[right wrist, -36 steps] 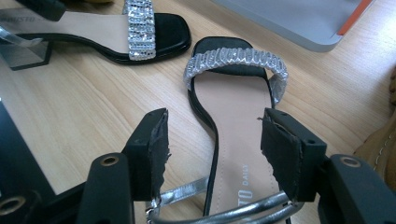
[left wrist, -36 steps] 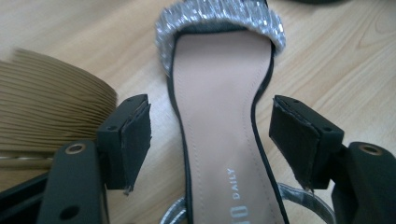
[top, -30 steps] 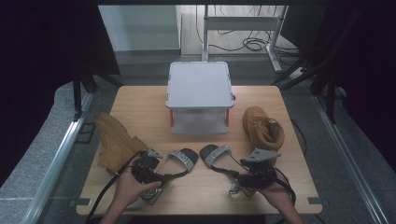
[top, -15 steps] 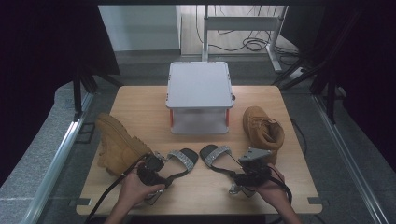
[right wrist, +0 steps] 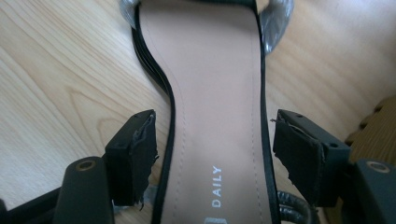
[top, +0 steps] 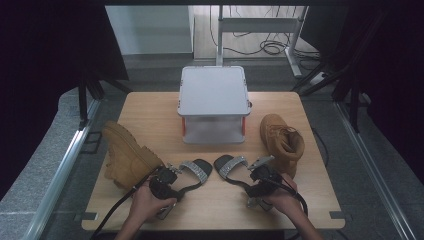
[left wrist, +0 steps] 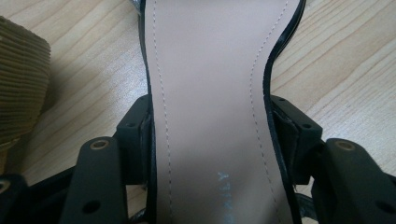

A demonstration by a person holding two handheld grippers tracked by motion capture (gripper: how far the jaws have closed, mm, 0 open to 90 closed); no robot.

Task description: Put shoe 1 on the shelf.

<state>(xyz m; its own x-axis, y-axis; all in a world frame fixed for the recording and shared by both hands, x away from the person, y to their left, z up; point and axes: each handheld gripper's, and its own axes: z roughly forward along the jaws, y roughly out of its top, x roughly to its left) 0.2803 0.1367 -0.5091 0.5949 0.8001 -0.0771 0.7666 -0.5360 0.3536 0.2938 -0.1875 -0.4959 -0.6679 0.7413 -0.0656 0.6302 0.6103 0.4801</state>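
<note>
Two black sandals with silver toe straps lie side by side at the table's front middle. My left gripper [top: 173, 179] [left wrist: 212, 135] is shut on the left sandal [top: 194, 171] [left wrist: 210, 65]; both pads [left wrist: 137, 133] press its black sole edges at the narrow waist of the tan insole. My right gripper [top: 254, 176] [right wrist: 217, 154] stands open around the right sandal [top: 229, 166] [right wrist: 215, 88]. Its torn pads [right wrist: 135, 154] sit either side of the insole with a gap on each side. A hand holds each gripper from the front edge.
A tan boot [top: 127, 155] lies at the left, close beside my left gripper. A second tan boot [top: 282, 140] stands at the right, next to my right gripper. A grey lidded box [top: 215, 97] sits at the wooden table's [top: 150, 115] back middle.
My left hand and gripper have edged slightly right along the left sandal. My right gripper has shifted a little toward the right sandal's heel. The boots and box have not moved.
</note>
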